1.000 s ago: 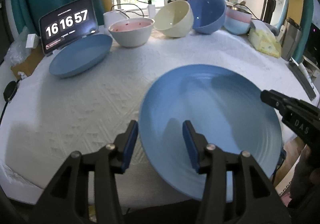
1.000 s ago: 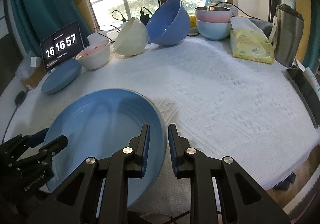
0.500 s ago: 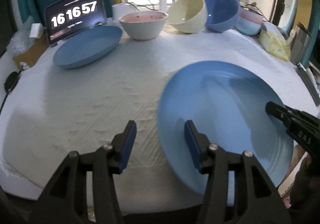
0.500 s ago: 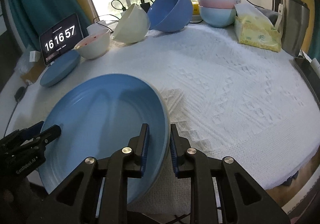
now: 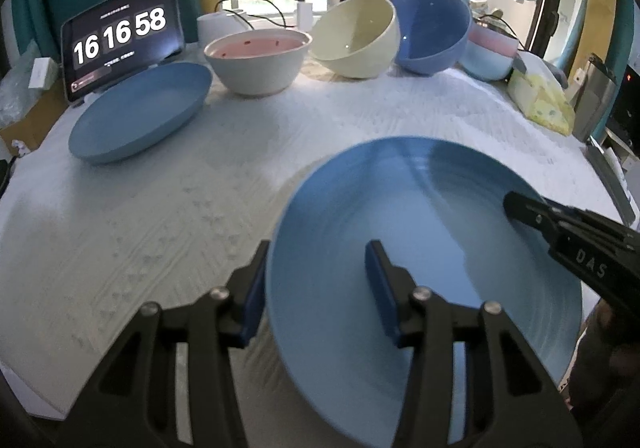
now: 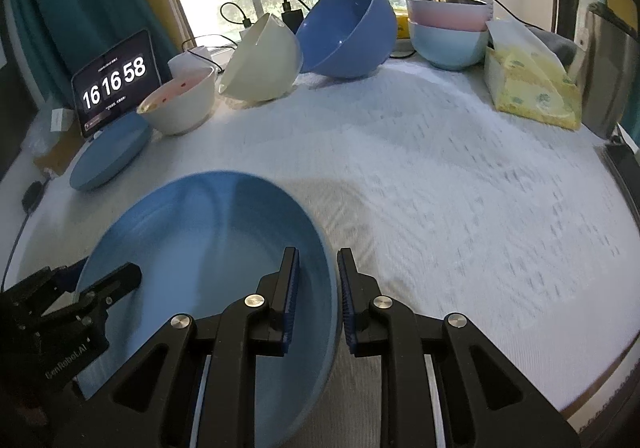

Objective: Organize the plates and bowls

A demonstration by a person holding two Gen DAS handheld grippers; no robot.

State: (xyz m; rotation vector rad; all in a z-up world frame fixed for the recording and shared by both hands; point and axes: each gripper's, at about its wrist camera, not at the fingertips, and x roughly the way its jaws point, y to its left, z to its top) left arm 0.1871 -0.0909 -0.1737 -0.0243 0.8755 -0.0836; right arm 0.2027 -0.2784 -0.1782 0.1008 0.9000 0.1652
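A large blue plate (image 5: pixel 432 244) (image 6: pixel 208 272) is held tilted above the near table edge. My right gripper (image 6: pixel 318 296) is shut on its right rim; it also shows in the left wrist view (image 5: pixel 520 208). My left gripper (image 5: pixel 316 284) is open, its fingers straddling the plate's left rim without closing; it also shows in the right wrist view (image 6: pixel 100 284). A smaller blue plate (image 5: pixel 140 112) (image 6: pixel 110 156) lies at the back left. A white bowl with pink inside (image 5: pixel 258 60), a cream bowl (image 5: pixel 356 36) and a dark blue bowl (image 5: pixel 432 32) line the back.
A tablet clock (image 5: pixel 120 36) stands behind the small plate. Stacked pink and light-blue bowls (image 6: pixel 448 32) and a yellow tissue pack (image 6: pixel 532 88) sit at the back right, beside a metal container (image 6: pixel 608 68). White cloth (image 6: pixel 440 188) covers the table.
The large plate has moved forward over the table, carried by the right gripper. The left gripper now straddles its left rim. Both views are closer to the back row.
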